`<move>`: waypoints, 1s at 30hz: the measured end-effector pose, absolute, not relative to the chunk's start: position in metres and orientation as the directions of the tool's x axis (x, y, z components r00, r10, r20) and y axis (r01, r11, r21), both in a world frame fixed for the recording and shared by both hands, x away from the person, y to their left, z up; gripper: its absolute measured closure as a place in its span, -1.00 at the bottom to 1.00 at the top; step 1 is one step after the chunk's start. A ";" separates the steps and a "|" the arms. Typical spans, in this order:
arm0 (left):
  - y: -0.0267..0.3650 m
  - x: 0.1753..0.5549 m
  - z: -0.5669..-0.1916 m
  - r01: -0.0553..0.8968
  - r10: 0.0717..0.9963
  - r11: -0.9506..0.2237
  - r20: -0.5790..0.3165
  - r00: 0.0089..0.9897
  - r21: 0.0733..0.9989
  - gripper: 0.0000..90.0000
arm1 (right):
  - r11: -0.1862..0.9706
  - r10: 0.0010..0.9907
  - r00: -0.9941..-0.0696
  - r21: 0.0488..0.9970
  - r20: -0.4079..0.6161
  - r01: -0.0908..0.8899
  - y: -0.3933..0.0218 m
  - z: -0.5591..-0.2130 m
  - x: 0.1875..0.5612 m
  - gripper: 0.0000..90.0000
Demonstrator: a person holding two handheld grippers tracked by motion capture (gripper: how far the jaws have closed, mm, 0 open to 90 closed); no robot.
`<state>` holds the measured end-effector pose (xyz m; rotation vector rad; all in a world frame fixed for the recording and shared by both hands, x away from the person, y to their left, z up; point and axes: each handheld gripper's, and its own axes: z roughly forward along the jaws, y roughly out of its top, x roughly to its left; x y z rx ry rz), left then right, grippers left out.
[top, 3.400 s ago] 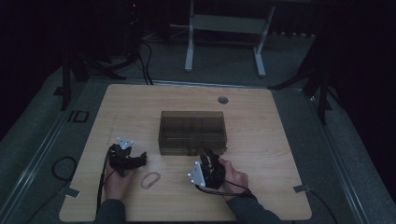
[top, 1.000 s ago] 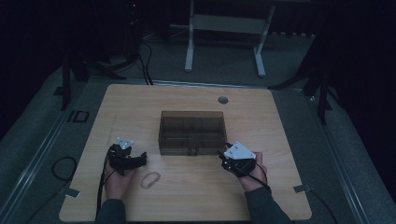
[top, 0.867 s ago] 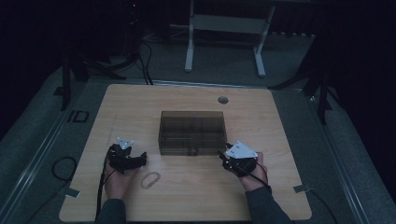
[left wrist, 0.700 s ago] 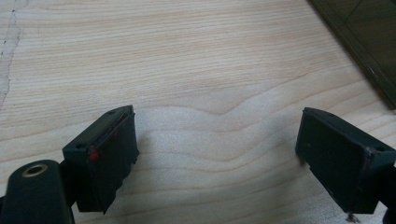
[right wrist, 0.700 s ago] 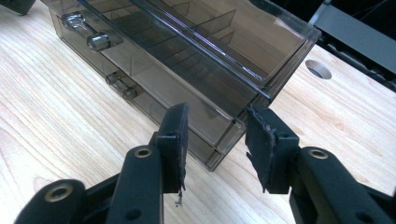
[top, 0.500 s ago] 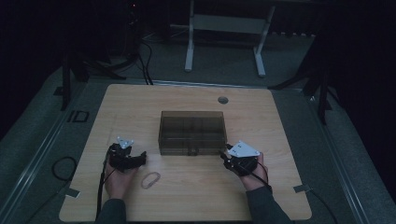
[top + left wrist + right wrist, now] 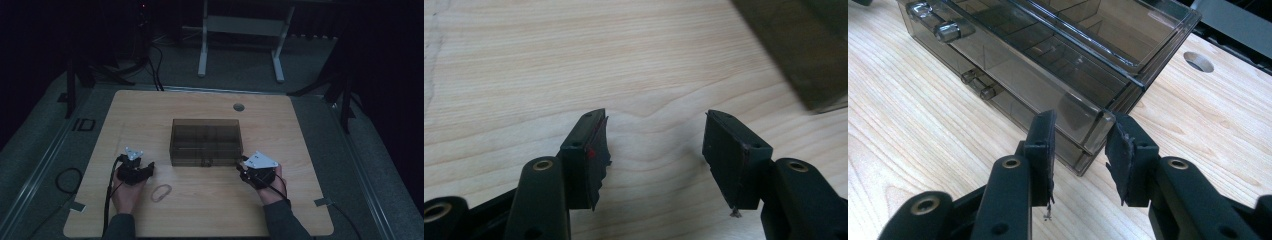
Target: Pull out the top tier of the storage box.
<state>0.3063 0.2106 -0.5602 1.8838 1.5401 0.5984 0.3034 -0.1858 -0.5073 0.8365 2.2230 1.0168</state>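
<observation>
A smoky translucent drawer box (image 7: 206, 141) stands at the table's middle. My right gripper (image 7: 241, 165) is at its front right corner. In the right gripper view the box's corner (image 7: 1093, 125) lies between the jaws of the right gripper (image 7: 1083, 120). They have just been closing, and I see no firm press of the pads on it. My left gripper (image 7: 148, 168) rests left of the box. In its own view the left gripper (image 7: 656, 120) has bare wood between its jaws, which have also just been closing. A box corner (image 7: 809, 50) is at upper right there.
A pale loop like a rubber band (image 7: 161, 192) lies on the wooden table (image 7: 300, 130) between the two hands, near the front edge. The box's front shows small round drawer knobs (image 7: 948, 31). A cable hole (image 7: 238, 107) sits behind the box.
The right gripper has gone from the middle of the box's front to its front right corner and has stayed there for the last second. The left hand has kept its place.
</observation>
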 end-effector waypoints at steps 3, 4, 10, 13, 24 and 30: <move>0.207 0.303 -0.555 0.659 0.965 -0.130 -0.058 0.256 0.740 0.01 | 0.514 0.729 -0.650 0.798 -0.214 0.313 -0.186 -0.508 0.303 0.48; 0.206 0.301 -0.554 0.650 0.961 -0.139 -0.057 0.271 0.747 0.02 | 0.514 0.730 -0.649 0.799 -0.216 0.312 -0.186 -0.508 0.303 0.49; 0.202 0.295 -0.547 0.595 0.933 -0.173 -0.064 0.354 0.785 0.13 | 0.509 0.732 -0.647 0.801 -0.211 0.315 -0.187 -0.508 0.303 0.51; 0.198 0.291 -0.541 0.560 0.908 -0.197 -0.065 0.413 0.805 0.19 | 0.499 0.731 -0.654 0.807 -0.196 0.316 -0.188 -0.508 0.303 0.46; 0.189 0.280 -0.528 0.458 0.840 -0.243 -0.050 0.540 0.855 0.33 | 0.492 0.727 -0.662 0.811 -0.183 0.316 -0.189 -0.507 0.304 0.44; 0.178 0.277 -0.522 0.419 0.806 -0.268 -0.036 0.590 0.868 0.41 | 0.492 0.727 -0.662 0.811 -0.183 0.316 -0.189 -0.507 0.304 0.45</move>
